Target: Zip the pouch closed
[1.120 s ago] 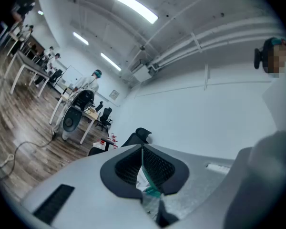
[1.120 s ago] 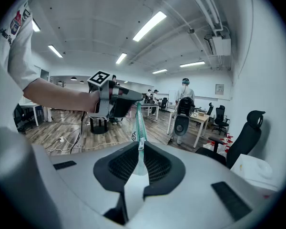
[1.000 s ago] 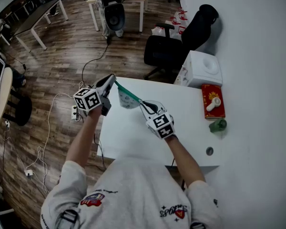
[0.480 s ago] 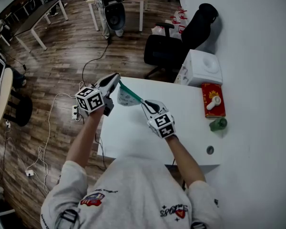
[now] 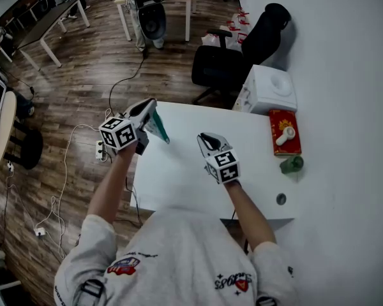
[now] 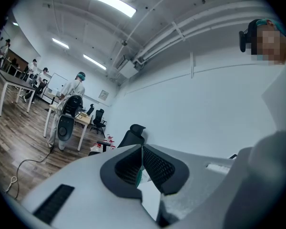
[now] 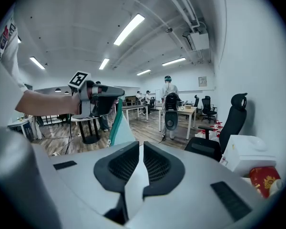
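Observation:
The pouch (image 5: 159, 127), white with a teal zipper edge, hangs limp from my left gripper (image 5: 150, 107) above the white table's (image 5: 179, 180) left rear corner. That gripper is shut on the pouch's end; in the left gripper view teal and white fabric (image 6: 149, 198) is pinched between the pads. My right gripper (image 5: 205, 137) is over the table to the right, apart from the pouch. Its jaws have just been closing and stand together with nothing between them (image 7: 140, 147). In the right gripper view the pouch (image 7: 117, 126) dangles under the left gripper (image 7: 109, 92), ahead and to the left.
At the table's far right stand a white tissue box (image 5: 271, 91), a red box (image 5: 285, 134), a green bottle (image 5: 292, 166) and a small round object (image 5: 280, 200). A black office chair (image 5: 222, 67) stands behind the table. Cables (image 5: 67, 164) lie on the wooden floor at left.
The right gripper has let go of the pouch and moved right, away from it. The pouch, stretched between both grippers before, now hangs slack from the left gripper alone.

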A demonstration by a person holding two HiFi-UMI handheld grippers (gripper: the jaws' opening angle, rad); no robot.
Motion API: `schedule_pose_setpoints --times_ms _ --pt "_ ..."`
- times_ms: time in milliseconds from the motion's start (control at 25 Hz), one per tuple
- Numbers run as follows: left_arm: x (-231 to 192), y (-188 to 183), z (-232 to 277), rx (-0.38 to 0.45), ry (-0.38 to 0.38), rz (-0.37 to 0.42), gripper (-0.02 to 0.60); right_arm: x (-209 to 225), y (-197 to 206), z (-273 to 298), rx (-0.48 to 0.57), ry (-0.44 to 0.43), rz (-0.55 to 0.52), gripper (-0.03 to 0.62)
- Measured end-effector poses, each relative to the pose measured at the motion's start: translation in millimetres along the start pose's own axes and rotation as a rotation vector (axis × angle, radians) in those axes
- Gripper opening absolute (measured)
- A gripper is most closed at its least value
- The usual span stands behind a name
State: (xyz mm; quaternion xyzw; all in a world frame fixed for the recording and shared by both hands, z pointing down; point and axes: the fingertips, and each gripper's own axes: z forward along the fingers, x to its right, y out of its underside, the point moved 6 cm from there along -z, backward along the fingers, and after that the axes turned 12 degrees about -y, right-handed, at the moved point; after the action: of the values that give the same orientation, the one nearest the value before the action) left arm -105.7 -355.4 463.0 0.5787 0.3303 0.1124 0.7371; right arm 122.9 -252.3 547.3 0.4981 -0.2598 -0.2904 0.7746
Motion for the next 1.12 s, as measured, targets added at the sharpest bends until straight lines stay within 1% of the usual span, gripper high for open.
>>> schedule_pose_setpoints --times_ms 160,400,560,680,840,1120 --pt "-4.2 4.9 -1.7 -0.008 -0.021 0.011 0.011 11.6 -0.8 -7.1 0.030 0.054 0.007 0.008" --pt "-8.8 18.3 -6.7 -0.035 -0.039 0.020 0.011 27.0 -11.3 -23.3 0.086 0.110 0.010 0.006" --pt "-5.4 28.3 -6.1 -0.056 -0.038 0.056 0.011 41.2 -18.5 -39.4 0.115 0.166 0.017 0.005" --pt "-3.1 34.4 -4.5 -0.068 -0.042 0.091 0.011 51.4 -27.3 -54.1 0.162 0.214 0.006 0.005" --pt "0.0 36.6 -2.9 -0.065 -0.048 0.127 0.011 58.9 -40.6 -74.5 0.233 0.265 -0.018 0.005" --pt "3.8 29.4 -6.3 -0.039 -0.056 0.159 0.011 73.3 -47.7 -111.5 0.313 0.367 0.017 0.003"
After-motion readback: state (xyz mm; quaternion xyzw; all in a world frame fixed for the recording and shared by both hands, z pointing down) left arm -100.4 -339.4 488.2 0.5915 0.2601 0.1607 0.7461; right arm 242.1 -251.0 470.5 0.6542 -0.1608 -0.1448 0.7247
